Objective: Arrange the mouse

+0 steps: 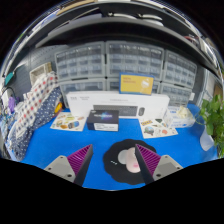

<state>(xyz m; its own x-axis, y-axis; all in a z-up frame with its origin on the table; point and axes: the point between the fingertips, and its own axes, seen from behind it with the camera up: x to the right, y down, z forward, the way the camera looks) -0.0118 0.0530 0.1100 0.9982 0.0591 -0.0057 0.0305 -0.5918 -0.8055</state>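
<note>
A pale pink-white mouse [127, 160] lies on a round black mouse pad [112, 162] on the blue table top [100, 140]. My gripper [114, 148] is open and low over the table. The mouse and its pad lie between the fingers. The mouse is close against the right finger [150, 158] and well apart from the left finger [77, 160]. The mouse rests on the pad and I am not holding it.
A white keyboard box [115, 103] and a small black device [104, 120] stand beyond the fingers. Printed packets lie at the left [68, 122] and right [158, 127]. A green plant [213, 115] is at the right, patterned cloth [35, 105] at the left, and drawer cabinets [110, 65] behind.
</note>
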